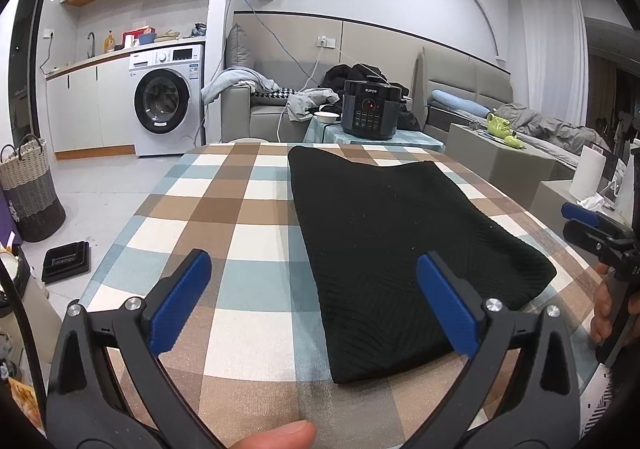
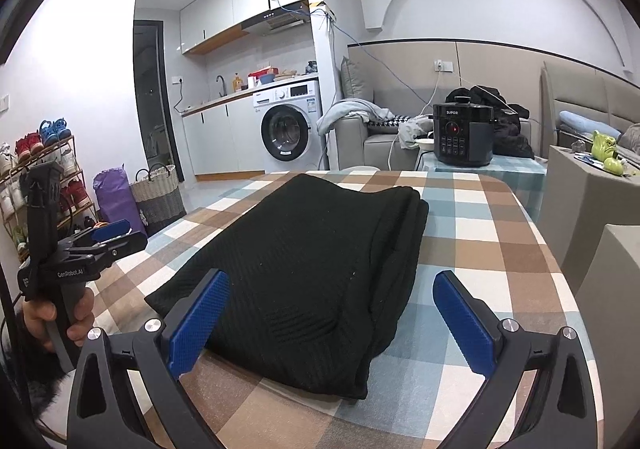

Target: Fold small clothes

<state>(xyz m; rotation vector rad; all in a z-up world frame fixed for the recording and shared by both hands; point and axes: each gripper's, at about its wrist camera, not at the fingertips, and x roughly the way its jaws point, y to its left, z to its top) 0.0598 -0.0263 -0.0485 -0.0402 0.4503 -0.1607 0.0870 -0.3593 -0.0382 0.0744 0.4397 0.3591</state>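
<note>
Black ribbed knitwear lay folded into a thick rectangle on the bench, which was covered by a checked cloth of brown, cream and pale blue. From the right wrist view the garment showed stacked layers along its right-hand edge, with the near end reaching close to the bench's front edge.

The left claw hung above the bench just left of the garment's near end, its blue-padded fingers spread wide apart and holding nothing; the right-hand pad sat over the knit fabric. A thumb tip showed at the bottom of that view.

The right claw hovered over the garment's near end, its fingers likewise wide apart and empty, one pad over the fabric and the other over bare checked cloth to the right of the garment.

Beyond the garment's far end, a dark Supor pressure cooker stood on a lower side table, and a white washing machine stood further left of the cooker.
</note>
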